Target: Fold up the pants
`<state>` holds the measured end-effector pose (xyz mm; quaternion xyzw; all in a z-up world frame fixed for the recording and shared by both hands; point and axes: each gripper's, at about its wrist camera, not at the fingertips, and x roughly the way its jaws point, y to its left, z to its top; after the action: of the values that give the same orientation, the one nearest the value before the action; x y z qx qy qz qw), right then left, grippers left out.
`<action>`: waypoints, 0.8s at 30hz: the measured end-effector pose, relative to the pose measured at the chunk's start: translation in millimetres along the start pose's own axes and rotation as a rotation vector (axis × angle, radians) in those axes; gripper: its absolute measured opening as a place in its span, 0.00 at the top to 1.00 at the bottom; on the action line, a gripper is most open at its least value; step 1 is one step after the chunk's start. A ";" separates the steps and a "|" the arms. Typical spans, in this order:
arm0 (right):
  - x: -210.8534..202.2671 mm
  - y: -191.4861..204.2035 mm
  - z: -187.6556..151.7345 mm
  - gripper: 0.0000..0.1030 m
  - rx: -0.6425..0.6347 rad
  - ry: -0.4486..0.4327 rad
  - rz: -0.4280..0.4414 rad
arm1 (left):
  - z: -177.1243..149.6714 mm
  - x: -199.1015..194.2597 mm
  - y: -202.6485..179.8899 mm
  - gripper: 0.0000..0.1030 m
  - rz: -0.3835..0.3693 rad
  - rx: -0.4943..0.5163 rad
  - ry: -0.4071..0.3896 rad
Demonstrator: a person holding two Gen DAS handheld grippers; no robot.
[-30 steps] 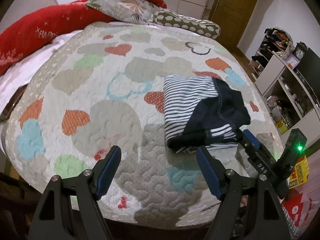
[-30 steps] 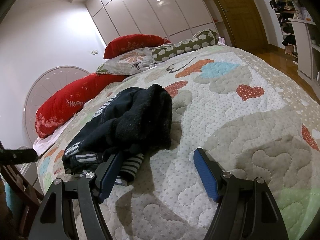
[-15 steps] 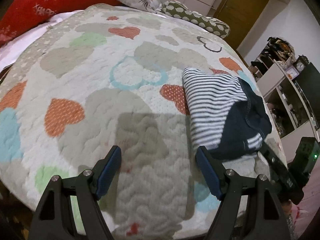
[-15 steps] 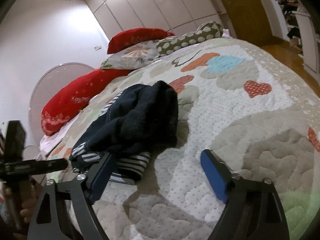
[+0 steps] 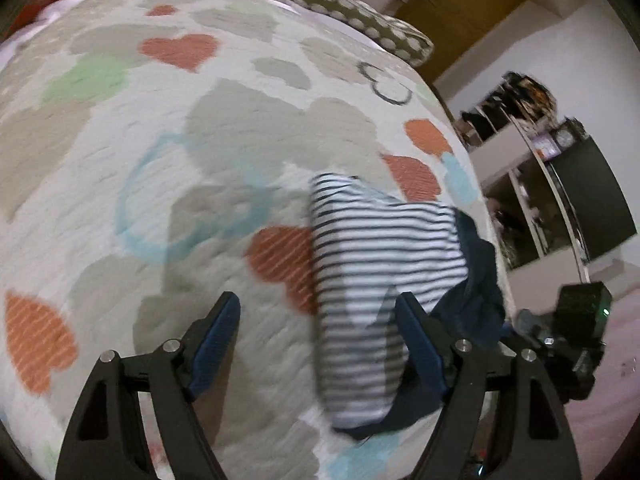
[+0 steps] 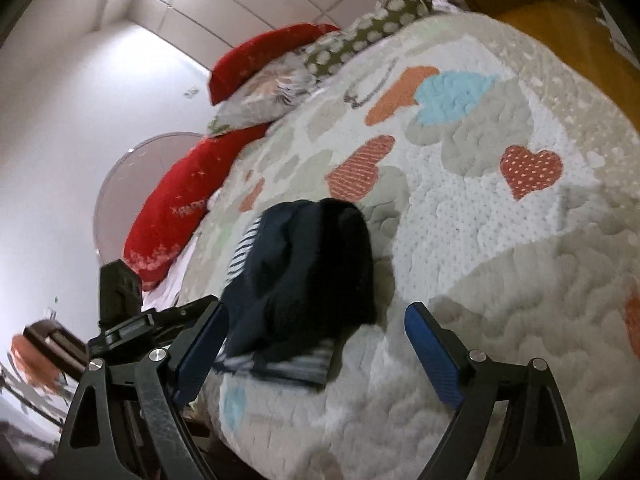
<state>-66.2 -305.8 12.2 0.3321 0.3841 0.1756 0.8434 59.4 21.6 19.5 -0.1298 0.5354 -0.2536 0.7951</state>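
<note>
The folded pants (image 5: 384,280) lie near the bed's front edge, striped white and navy with a dark navy part (image 5: 480,276) on the right. In the right wrist view the pants (image 6: 308,276) show as a dark bundle with striped edges. My left gripper (image 5: 316,340) is open, low over the quilt, with its right finger (image 5: 416,340) over the striped cloth. My right gripper (image 6: 316,344) is open with the bundle's near edge between its fingers. Each gripper shows in the other's view: the right gripper (image 5: 576,332) and the left gripper (image 6: 132,312).
The bed carries a quilt (image 5: 200,160) with heart patches. Red pillows (image 6: 188,208), a floral pillow (image 6: 264,96) and a dotted bolster (image 6: 360,36) lie at the head. Shelves (image 5: 532,184) and a wooden door (image 5: 460,12) stand to the right.
My left gripper has moved forward and right, so its right finger now overlaps the striped cloth. My right gripper has tilted and come closer to the bundle. Both stay open.
</note>
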 end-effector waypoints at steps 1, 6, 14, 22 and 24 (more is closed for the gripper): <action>7.9 0.6 2.6 0.11 0.000 0.011 0.002 | 3.9 4.6 -3.1 0.23 -0.009 0.011 0.008; 46.9 14.0 12.8 0.15 -0.013 0.060 0.017 | 25.7 32.6 -11.2 0.17 -0.086 0.031 0.051; 69.9 25.7 13.6 0.53 -0.003 0.080 0.077 | 30.4 27.3 -16.9 0.69 -0.164 0.019 0.064; 87.1 62.5 53.6 0.54 -0.105 0.047 0.064 | 83.5 11.2 -13.3 0.69 -0.107 0.005 -0.042; 96.2 68.0 66.9 0.54 -0.118 0.044 0.063 | 98.7 12.1 -14.1 0.69 -0.080 0.013 -0.057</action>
<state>44.1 -232.4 40.8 0.2895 0.3810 0.2317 0.8469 149.8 -3.2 55.5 -0.1532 0.5054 -0.2850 0.7999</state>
